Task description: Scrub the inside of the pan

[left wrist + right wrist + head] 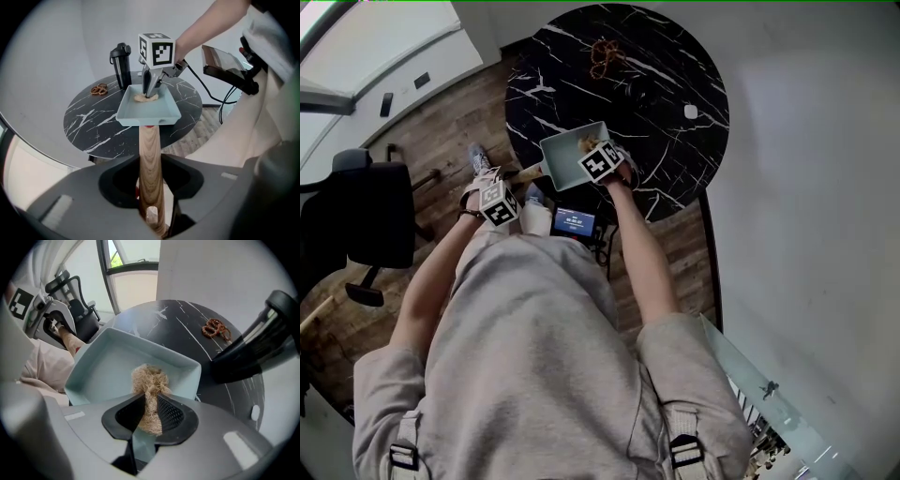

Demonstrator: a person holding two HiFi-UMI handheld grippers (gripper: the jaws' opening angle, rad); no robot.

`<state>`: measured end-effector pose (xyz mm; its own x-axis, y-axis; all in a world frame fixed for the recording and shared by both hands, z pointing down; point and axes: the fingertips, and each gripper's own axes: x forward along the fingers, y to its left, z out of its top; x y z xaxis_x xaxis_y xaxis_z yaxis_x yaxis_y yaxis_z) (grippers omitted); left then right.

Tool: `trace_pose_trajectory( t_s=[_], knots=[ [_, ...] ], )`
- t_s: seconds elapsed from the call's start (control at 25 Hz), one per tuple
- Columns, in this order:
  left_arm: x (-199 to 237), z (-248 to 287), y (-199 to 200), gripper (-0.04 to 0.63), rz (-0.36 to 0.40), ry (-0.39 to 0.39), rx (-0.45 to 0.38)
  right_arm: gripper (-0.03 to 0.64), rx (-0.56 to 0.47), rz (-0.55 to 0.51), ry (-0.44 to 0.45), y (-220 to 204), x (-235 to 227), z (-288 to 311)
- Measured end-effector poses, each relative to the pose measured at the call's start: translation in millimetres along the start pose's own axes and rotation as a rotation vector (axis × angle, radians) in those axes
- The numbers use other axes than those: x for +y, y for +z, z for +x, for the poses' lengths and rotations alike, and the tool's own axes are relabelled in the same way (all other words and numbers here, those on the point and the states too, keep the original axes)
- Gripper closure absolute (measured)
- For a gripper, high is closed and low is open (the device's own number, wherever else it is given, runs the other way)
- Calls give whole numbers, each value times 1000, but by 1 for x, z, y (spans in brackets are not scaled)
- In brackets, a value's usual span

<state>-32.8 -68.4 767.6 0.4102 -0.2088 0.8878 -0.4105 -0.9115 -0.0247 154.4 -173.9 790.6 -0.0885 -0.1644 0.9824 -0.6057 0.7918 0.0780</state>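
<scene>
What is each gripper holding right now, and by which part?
The left gripper clamps the pale blue square pan by its light wooden handle, near the free end. The right gripper pinches the tan fibrous scrubber by its near end.

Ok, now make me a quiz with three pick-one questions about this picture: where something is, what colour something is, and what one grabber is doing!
1. Where is the scrubber?
A) on the floor
B) inside the pan
C) on a chair

2. What colour is the table?
A) black with white veins
B) red
C) yellow

3. What is the left gripper doing?
A) hanging open and empty
B) holding a cup
C) shut on the pan's wooden handle

Answers:
1 B, the right gripper pinches the scrubber down inside the pan's walls.
2 A, the round top is dark with pale streaks.
3 C, the handle runs straight between its jaws in the left gripper view.
</scene>
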Motion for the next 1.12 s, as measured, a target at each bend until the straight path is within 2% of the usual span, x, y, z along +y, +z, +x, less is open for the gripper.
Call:
trace_pose_trajectory(
  t_s=[0.12, 0.32, 0.4, 0.52, 0.68, 0.84, 0.92, 1.04, 1.08, 1.12],
  knots=[
    [-1, 1, 1, 457, -1, 2, 10, 525, 11, 4, 56, 0, 16, 0],
    [-1, 4, -1, 456, -9, 1, 28, 525, 70, -107, 154, 13, 58, 3],
    [-1, 6, -1, 456, -15, -3, 36, 525, 73, -107, 209, 22, 76, 4],
    [0, 8, -1, 456, -22, -1, 45, 526, 68, -21, 292, 36, 99, 6],
    [1, 9, -2, 454, -27, 15, 56, 528, 66, 47, 306, 42, 99, 12],
    [-1, 9, -1, 454, -34, 9, 64, 531, 12, 221, 430, 41, 101, 11],
    [0, 9, -1, 454, -29, 8, 67, 531, -53, 332, 549, 43, 104, 0],
    [3, 10, -3, 454, -15, 14, 66, 529, -215, 524, 746, 53, 99, -32],
    [4, 9, -4, 454, -11, 16, 65, 529, -258, 565, 761, 54, 91, -41],
    [4, 9, -3, 454, -11, 15, 65, 529, -281, 578, 736, 51, 81, -46]
  ],
)
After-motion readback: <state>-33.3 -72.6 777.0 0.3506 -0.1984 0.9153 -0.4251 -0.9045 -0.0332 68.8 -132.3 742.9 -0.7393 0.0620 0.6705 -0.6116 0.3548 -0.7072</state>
